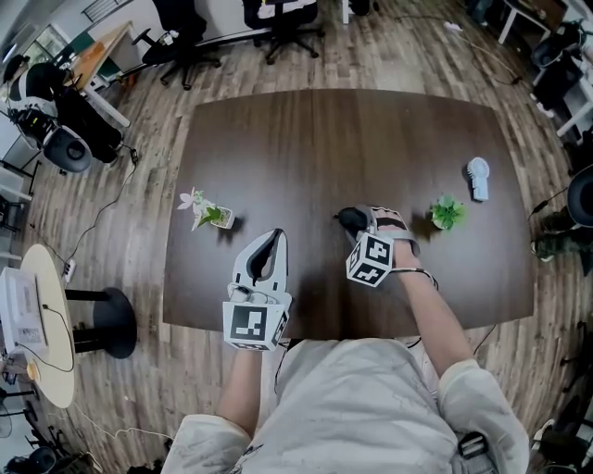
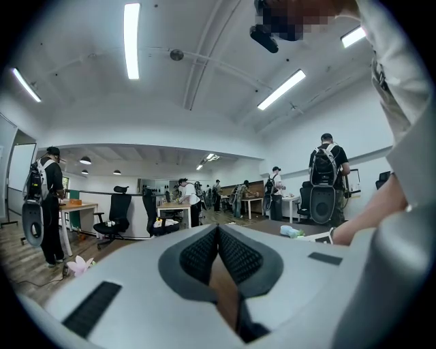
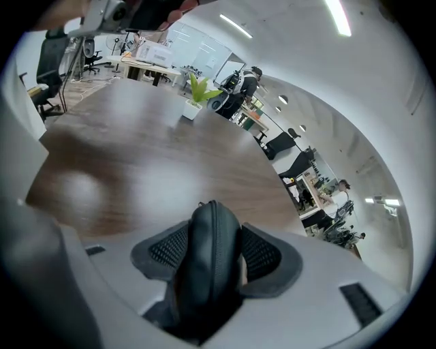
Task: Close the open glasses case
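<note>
The black zip glasses case (image 3: 208, 262) stands on edge between the pads of my right gripper (image 3: 212, 238). Both pads press its sides and its two halves lie together, seam toward the camera. From the head view the case (image 1: 349, 219) shows as a dark lump on the brown table (image 1: 306, 148), just left of my right gripper (image 1: 363, 222), which tilts down at it. My left gripper (image 1: 275, 239) hovers over the table's near left part, jaws shut with nothing between them. In its own view the left gripper (image 2: 218, 230) points level across the room.
A small green plant (image 1: 447, 213) stands right of the case, also in the right gripper view (image 3: 197, 92). A white flower in a pot (image 1: 206, 211) is at the left. A white and blue object (image 1: 478, 178) lies far right. Office chairs (image 1: 278, 18) stand beyond the table.
</note>
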### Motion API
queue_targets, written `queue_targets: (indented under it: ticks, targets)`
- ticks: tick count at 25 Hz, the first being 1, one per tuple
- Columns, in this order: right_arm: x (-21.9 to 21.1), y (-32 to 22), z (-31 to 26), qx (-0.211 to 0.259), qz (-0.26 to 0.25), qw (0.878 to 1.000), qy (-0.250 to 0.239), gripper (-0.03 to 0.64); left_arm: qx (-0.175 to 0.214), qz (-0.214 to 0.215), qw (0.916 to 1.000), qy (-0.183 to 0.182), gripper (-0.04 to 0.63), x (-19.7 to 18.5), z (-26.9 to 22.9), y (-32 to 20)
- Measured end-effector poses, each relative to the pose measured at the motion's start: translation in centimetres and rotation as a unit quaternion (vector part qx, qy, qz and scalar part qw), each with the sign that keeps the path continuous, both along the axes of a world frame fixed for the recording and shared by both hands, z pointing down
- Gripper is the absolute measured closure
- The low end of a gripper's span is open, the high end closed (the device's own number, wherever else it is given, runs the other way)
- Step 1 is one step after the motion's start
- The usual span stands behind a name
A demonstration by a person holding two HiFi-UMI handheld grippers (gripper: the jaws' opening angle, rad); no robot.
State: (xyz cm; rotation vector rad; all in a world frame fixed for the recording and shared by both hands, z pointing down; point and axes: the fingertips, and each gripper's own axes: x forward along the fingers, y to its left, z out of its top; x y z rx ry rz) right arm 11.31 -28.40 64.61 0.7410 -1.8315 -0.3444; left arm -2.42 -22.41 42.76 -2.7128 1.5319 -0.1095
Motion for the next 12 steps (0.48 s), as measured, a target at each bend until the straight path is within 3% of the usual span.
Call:
queue_targets:
  ticks: [8, 12]
  targets:
    - [-0.15, 0.14, 0.10, 0.011, 0.000, 1.000, 0.011, 0.370, 0.000, 0.001, 1.0000, -0.001, 0.592, 0.39, -0.07, -0.12]
    - [-0.50, 0.86, -0.34, 0.012, 0.000, 1.000, -0.009, 0.374, 0.002, 0.003, 1.0000, -0.001, 0.592, 0.50, -0.26, -0.15]
